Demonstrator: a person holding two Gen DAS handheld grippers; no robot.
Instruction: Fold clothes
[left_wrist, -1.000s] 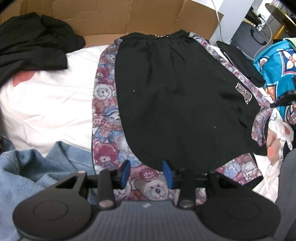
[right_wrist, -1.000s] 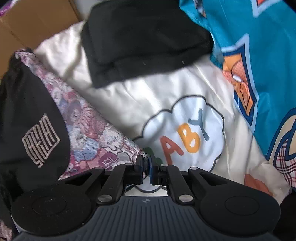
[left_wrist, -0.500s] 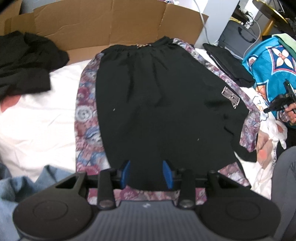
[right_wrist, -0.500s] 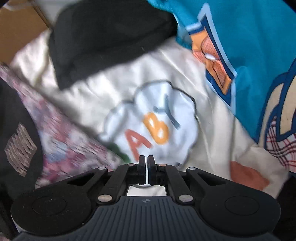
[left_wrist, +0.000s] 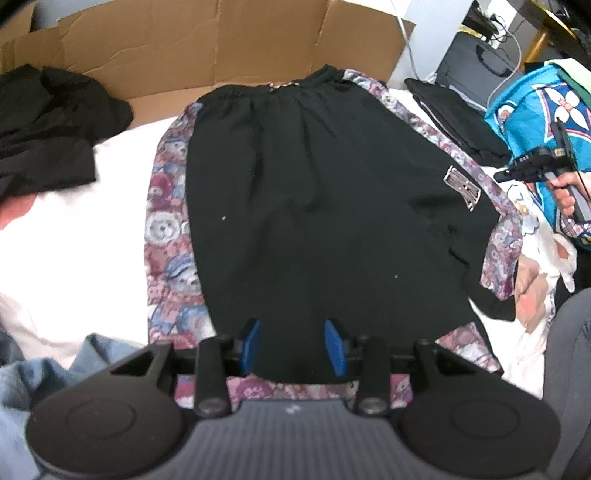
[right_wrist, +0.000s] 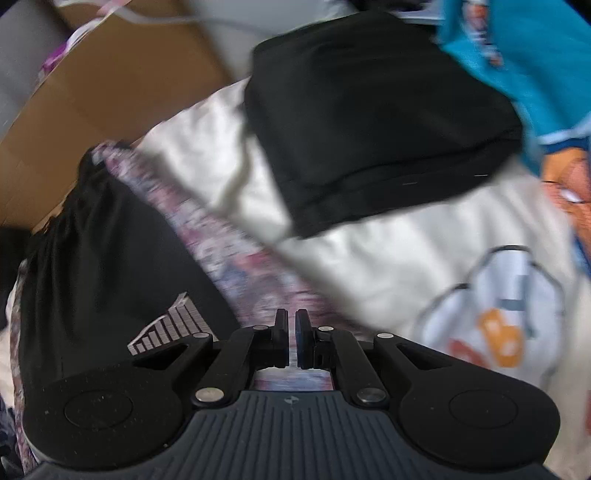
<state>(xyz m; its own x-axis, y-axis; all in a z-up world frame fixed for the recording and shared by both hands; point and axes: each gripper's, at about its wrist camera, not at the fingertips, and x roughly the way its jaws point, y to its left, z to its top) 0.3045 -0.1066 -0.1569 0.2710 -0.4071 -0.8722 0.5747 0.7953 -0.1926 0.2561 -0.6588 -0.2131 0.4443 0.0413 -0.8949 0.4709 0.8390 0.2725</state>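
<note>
Black shorts (left_wrist: 314, 206) spread mid-frame over teddy-bear print fabric (left_wrist: 166, 236) — left gripper (left_wrist: 291, 345) now nearer the hem, jaws parted, empty; right gripper (right_wrist: 291, 341), released from the print fabric's corner a second ago, clenched on nothing — probably ready for folding.

The shorts (left_wrist: 325, 206) are plain black, with a small pale grey block-pattern patch (left_wrist: 462, 182) near one hem. Under them lies a cloth (left_wrist: 168, 229) printed with teddy bears in maroon, pink, grey and dusty blue. The bedding (left_wrist: 66, 236) is white, and in the right wrist view it carries a pale blue cloud shape (right_wrist: 506, 306) with orange lettering. A crumpled garment (left_wrist: 51, 125) and a folded one (right_wrist: 373, 122) are both black. The denim (left_wrist: 33, 373) is light blue. The cardboard (left_wrist: 207, 44) is brown. A bright turquoise fabric (left_wrist: 524, 110) shows white and navy flower motifs. The left gripper (left_wrist: 291, 345) is black with blue pads (left_wrist: 335, 347).
</note>
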